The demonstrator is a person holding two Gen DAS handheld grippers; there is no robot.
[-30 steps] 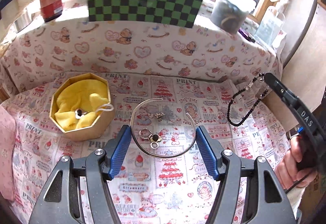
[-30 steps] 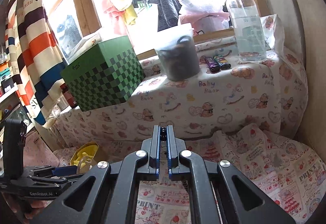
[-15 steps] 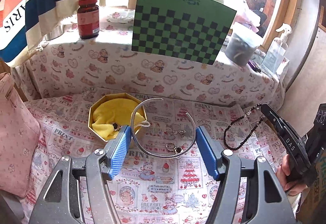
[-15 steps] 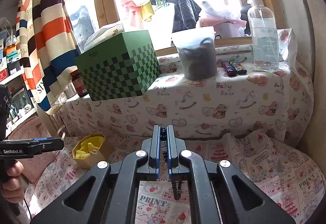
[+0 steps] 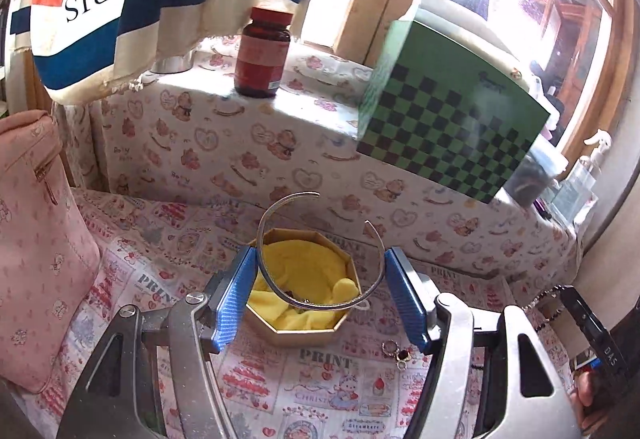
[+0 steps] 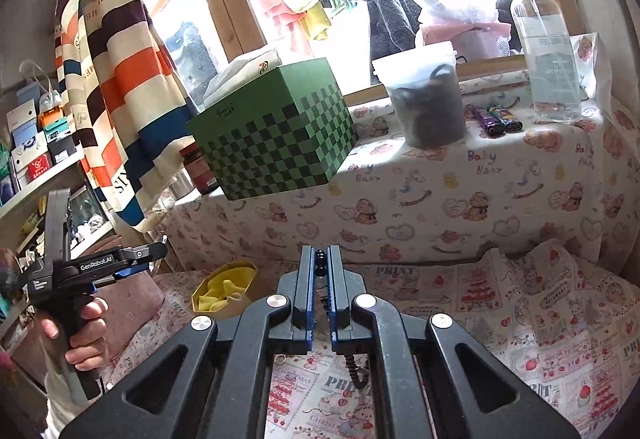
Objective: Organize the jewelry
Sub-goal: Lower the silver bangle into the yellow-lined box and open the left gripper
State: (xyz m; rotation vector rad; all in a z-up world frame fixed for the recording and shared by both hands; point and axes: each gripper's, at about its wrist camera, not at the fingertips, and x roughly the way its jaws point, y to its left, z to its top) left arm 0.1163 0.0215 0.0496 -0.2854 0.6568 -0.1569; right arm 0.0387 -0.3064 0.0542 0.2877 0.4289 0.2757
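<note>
- Holding a silver bangle point(image 5: 280, 281) across my left gripper point(image 5: 320, 289), jaws spread wide and bearing on its outer sides, so it is clamped by its width; it hangs over the gold box point(image 5: 304, 331), not yet inside.
- Gripping a black bead string point(image 6: 319, 262) in my right gripper point(image 6: 319, 271), jaws closed on it; the loose end dangles below the jaws, above the printed cloth point(image 6: 540, 319).
- Done, in my judgement: some small dark pieces already lie on the yellow lining point(image 5: 304, 267) of the box; I cannot tell what they are.
- Left, in my judgement: the bangle to go in, the bead string to follow, and a small cluster of rings point(image 5: 396, 351) on the cloth, just beside the box, untouched.
- Task roughly midway by this count.
- Condition of the bangle: thin, open-ended hoop, plain bright metal, ends apart at the far side, lying tilted with its near edge lowest.
- Condition of the box: eight-sided, lid off, upright, lining bunched.
</note>
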